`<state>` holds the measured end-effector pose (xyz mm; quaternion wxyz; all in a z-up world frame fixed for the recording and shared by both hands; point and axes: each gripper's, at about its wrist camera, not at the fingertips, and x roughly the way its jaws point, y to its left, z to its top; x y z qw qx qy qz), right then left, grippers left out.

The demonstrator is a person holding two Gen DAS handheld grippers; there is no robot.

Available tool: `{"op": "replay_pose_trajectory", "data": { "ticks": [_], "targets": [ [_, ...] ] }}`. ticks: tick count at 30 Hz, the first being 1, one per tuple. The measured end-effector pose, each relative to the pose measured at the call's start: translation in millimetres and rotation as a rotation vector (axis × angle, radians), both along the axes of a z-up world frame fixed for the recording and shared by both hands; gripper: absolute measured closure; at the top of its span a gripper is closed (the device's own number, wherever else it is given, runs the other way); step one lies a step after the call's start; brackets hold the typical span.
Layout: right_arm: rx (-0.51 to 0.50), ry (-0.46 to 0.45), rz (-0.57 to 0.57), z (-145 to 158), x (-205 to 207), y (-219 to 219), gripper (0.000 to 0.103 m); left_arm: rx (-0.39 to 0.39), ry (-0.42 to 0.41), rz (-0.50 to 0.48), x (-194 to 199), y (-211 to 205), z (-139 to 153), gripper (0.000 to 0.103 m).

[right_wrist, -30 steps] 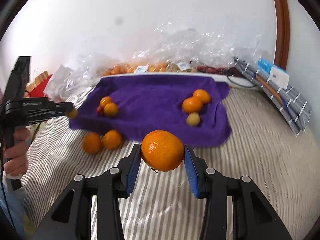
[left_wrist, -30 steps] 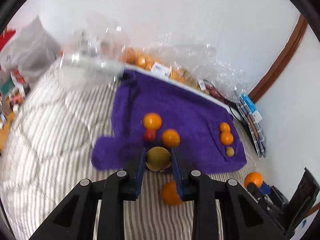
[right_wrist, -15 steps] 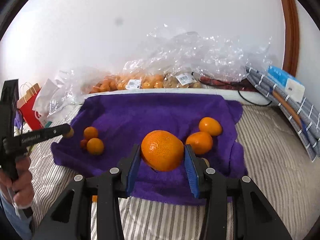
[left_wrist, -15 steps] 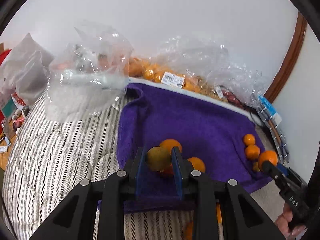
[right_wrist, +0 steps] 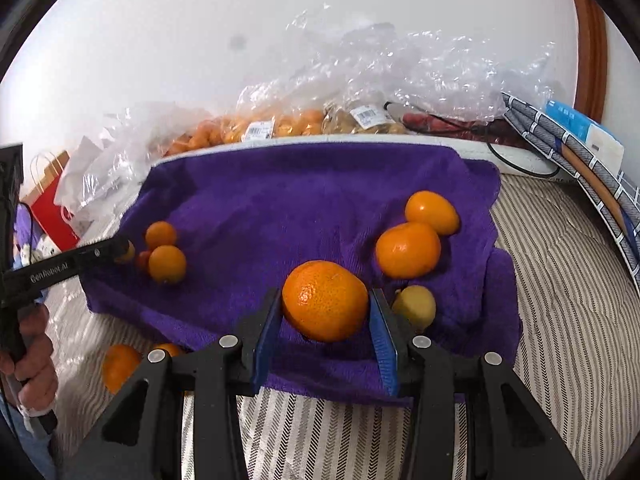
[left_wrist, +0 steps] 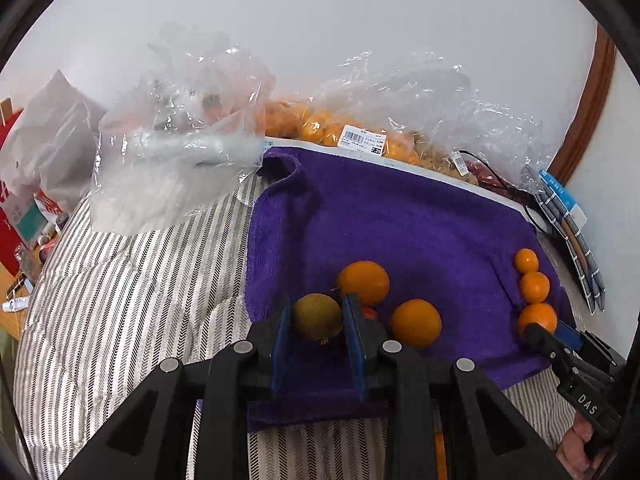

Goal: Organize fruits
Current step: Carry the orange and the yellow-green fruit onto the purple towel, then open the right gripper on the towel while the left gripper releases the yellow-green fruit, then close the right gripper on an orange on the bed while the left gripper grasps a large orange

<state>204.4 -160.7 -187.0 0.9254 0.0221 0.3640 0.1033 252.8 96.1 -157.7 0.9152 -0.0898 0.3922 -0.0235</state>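
Observation:
My left gripper (left_wrist: 318,320) is shut on a yellow-green fruit (left_wrist: 317,317), held over the left front part of the purple towel (left_wrist: 400,220), beside two oranges (left_wrist: 363,282) and a small red fruit (left_wrist: 370,313). My right gripper (right_wrist: 325,307) is shut on a large orange (right_wrist: 325,300) over the towel's right front (right_wrist: 312,200), next to a yellow fruit (right_wrist: 414,306) and two oranges (right_wrist: 408,249). The left gripper shows at the left of the right wrist view (right_wrist: 120,250).
Clear plastic bags of fruit (left_wrist: 360,136) line the back edge against the wall. A crumpled empty bag (left_wrist: 176,160) lies left of the towel. Two oranges (right_wrist: 120,366) lie on the striped bedding (right_wrist: 560,300) before the towel. Folded cloth and a box (right_wrist: 580,152) sit at right.
Both grippers have moved forward over the towel, each still holding its fruit. The fruits lying on the towel now appear closer to them.

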Motion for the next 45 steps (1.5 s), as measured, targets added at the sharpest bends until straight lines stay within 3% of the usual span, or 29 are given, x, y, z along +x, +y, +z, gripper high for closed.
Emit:
{"op": "replay_pose_trajectory", "data": {
  "ticks": [4, 10, 14, 18, 20, 28, 32, 34, 39, 45],
  "targets": [
    [-0.025, -0.036, -0.001, 5.5, -8.6, 2.4, 0.052, -0.008, -0.012, -0.003, -1.1, 0.4, 0.5, 0.077],
    [-0.003, -0.073, -0.002, 28.0, -39.9, 9.1, 0.051, -0.013, -0.002, -0.008, -1.7, 2.6, 2.6, 0.077],
    [-0.005, -0.055, 0.066, 29.9, -62.3, 34.9, 0.051, -0.019, -0.033, -0.009, -12.4, 7.8, 14.3, 0.072],
    [-0.022, -0.011, 0.116, 17.4, -66.7, 59.3, 0.056, 0.041, -0.055, 0.012, -32.4, 15.2, 27.1, 0.064],
    [-0.015, 0.015, 0.126, 12.4, -63.1, 64.8, 0.061, 0.029, -0.047, 0.002, -44.7, 23.0, 26.8, 0.064],
    [0.118, 0.113, 0.139, -5.1, -36.4, 69.3, 0.061, 0.036, -0.019, -0.003, -70.5, 43.4, 26.3, 0.064],
    [0.116, 0.172, 0.134, -17.6, -25.0, 72.5, 0.060, 0.062, -0.021, -0.009, -74.3, 39.2, 29.0, 0.064],
    [0.125, 0.159, 0.131, -18.5, -26.4, 70.8, 0.067, 0.069, -0.017, -0.015, -75.2, 36.3, 28.2, 0.064],
    [0.121, 0.117, 0.126, -7.3, -43.4, 58.1, 0.068, 0.011, 0.023, -0.052, -73.6, 26.9, 18.0, 0.064],
    [0.074, 0.019, 0.074, 18.8, -71.3, 21.9, 0.068, -0.040, 0.067, -0.205, -78.2, -14.0, 8.2, 0.064]
  ]
}}
